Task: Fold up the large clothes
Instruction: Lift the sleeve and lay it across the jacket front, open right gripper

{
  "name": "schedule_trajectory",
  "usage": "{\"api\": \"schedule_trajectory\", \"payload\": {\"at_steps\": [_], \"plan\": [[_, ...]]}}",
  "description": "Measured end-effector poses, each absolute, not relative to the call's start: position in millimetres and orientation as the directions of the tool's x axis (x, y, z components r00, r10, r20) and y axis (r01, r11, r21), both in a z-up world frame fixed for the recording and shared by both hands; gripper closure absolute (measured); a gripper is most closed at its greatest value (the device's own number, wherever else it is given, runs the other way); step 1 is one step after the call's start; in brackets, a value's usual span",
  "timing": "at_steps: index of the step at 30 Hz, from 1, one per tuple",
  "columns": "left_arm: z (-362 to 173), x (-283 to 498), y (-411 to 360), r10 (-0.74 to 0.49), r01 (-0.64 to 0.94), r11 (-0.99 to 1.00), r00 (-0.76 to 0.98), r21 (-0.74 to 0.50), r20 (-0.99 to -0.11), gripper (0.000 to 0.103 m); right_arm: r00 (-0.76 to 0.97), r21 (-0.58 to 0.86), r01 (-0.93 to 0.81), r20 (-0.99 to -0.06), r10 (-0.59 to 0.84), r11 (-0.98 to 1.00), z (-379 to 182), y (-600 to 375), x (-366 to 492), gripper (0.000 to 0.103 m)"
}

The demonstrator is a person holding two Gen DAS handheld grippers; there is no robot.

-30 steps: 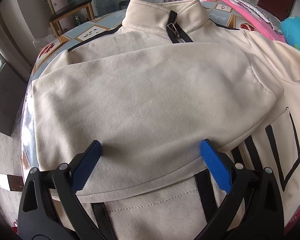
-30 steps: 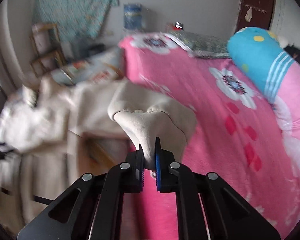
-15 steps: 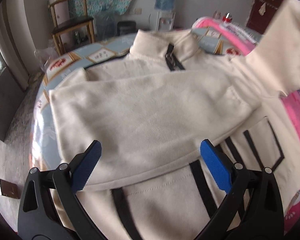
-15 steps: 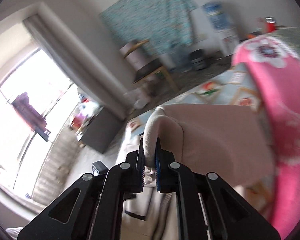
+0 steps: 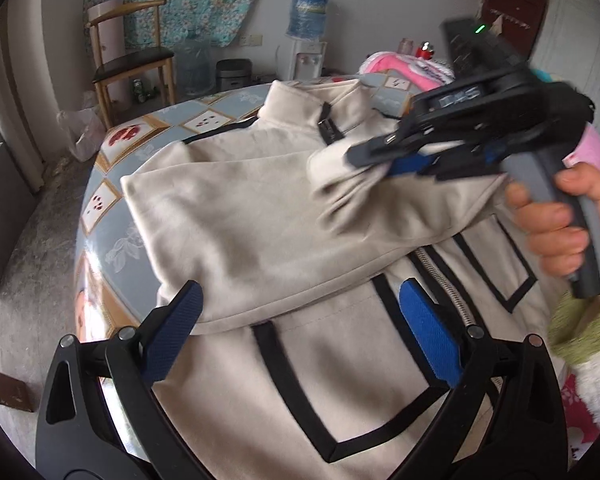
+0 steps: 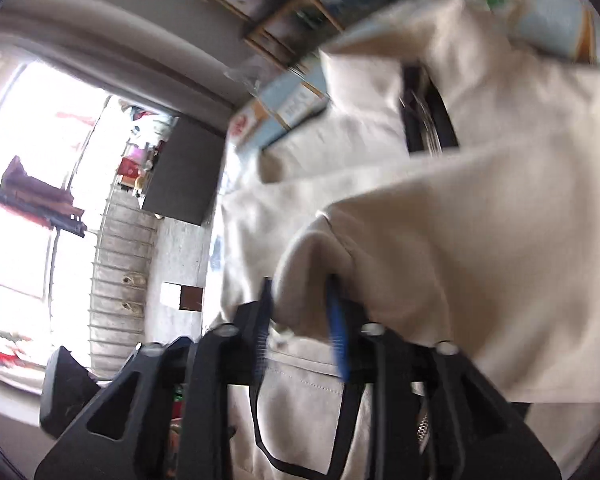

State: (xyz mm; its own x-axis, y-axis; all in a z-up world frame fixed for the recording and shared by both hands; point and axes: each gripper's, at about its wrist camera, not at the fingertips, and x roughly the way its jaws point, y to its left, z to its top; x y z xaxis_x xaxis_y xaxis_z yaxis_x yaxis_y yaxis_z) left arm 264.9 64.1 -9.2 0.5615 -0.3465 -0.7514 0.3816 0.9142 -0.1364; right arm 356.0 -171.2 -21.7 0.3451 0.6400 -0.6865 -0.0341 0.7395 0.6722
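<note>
A cream zip-up jacket (image 5: 284,368) with black trim lies spread over a round worktop (image 5: 112,196) covered in a pale blue patterned cloth. Its collar (image 5: 312,98) points toward the far edge of the worktop, and its zipper (image 5: 448,284) runs down the front toward the near edge. One sleeve (image 5: 236,232) already lies folded across the jacket's chest.

The right claw (image 5: 364,160) hangs above the chest of the jacket, just below the collar, with the cuff (image 5: 332,168) of the other sleeve between its blue pads. Its jaws are opening; in the right wrist view the fabric (image 6: 300,276) sits in the gap between the pads, and heavy blur hides whether they still press on it. A person's hand (image 5: 556,220) holds the grey handle of this claw, off the right side of the jacket.

The left claw (image 5: 304,344) stands wide open and empty, hovering over the lower front of the jacket, its pads on either side of the folded sleeve's edge.

A wooden chair (image 5: 132,64) and a water dispenser (image 5: 306,40) stand beyond the worktop.
</note>
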Motion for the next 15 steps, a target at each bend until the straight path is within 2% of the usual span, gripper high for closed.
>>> {"api": "schedule_trajectory", "payload": {"at_steps": [1,3,7,11,15], "plan": [[-8.6,265.3,62.4,-0.365,0.395,0.907,0.561,-0.147,-0.743,0.008,0.361,0.671,-0.050,-0.678,0.640,0.739,-17.6,-174.5,350.6,0.068],[-9.4,268.1,59.2,-0.387,0.411,0.897,0.556,-0.162,-0.736,0.008,0.417,0.649,-0.085,-0.666,0.619,0.756,-4.7,-186.4,338.3,0.052],[-14.6,285.7,49.6,-0.409,0.406,0.892,0.533,-0.200,-0.741,0.008,0.517,0.608,-0.131,-0.632,0.577,0.783,19.3,-221.9,296.0,0.049],[-27.4,308.9,50.0,-0.414,0.343,0.901,0.487,-0.267,-0.769,0.029,0.573,0.516,-0.099,-0.670,0.472,0.851,14.1,-252.5,256.2,0.049],[-46.2,332.4,61.8,-0.447,0.230,0.894,0.428,-0.383,-0.785,0.041,0.578,0.409,-0.022,-0.739,0.346,0.912,-22.4,-274.6,216.5,0.049]]}}
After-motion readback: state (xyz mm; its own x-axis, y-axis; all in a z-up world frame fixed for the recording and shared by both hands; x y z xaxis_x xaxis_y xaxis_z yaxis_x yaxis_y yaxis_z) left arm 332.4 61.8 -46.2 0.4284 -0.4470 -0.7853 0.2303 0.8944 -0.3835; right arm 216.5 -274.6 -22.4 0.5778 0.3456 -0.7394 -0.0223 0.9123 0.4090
